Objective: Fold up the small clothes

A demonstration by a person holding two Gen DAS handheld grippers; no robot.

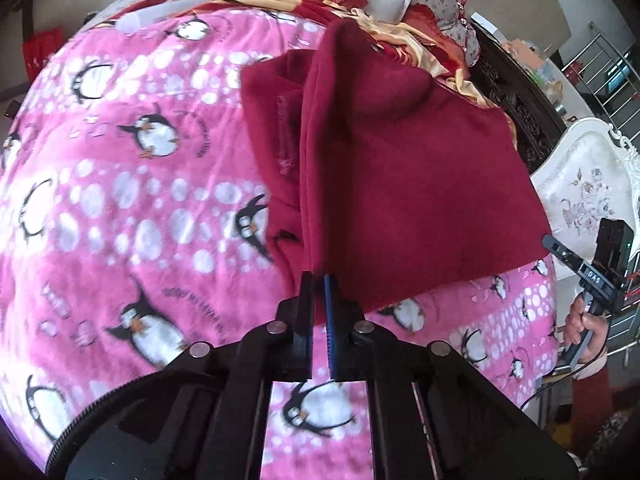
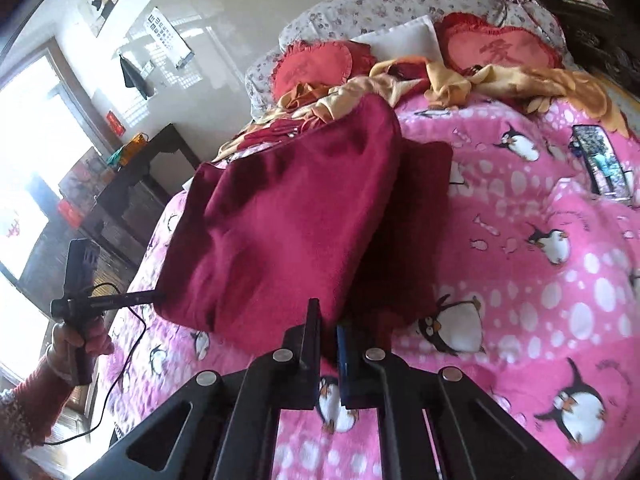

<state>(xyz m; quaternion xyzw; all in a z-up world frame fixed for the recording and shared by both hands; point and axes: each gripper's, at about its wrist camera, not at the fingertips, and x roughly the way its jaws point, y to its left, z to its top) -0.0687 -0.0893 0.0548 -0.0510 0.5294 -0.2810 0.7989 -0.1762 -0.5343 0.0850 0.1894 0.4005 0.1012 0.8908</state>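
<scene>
A dark red garment (image 1: 400, 168) is lifted above a pink penguin blanket (image 1: 120, 184); part of it hangs down and drapes on the bed. My left gripper (image 1: 319, 280) is shut on one corner of its near edge. My right gripper (image 2: 329, 320) is shut on the other corner of the same garment (image 2: 280, 216). In the left wrist view the right gripper (image 1: 550, 240) shows at the far right, pinching the cloth's corner. In the right wrist view the left gripper (image 2: 160, 298) shows at the left, pinching its corner.
Red heart cushions (image 2: 496, 46), a yellow-and-red cloth (image 2: 520, 80) and floral pillows (image 2: 380, 4) lie at the head of the bed. A phone (image 2: 604, 164) lies on the blanket (image 2: 540, 280). A dark wooden cabinet (image 2: 132, 184) and a white chair (image 1: 580, 184) stand beside the bed.
</scene>
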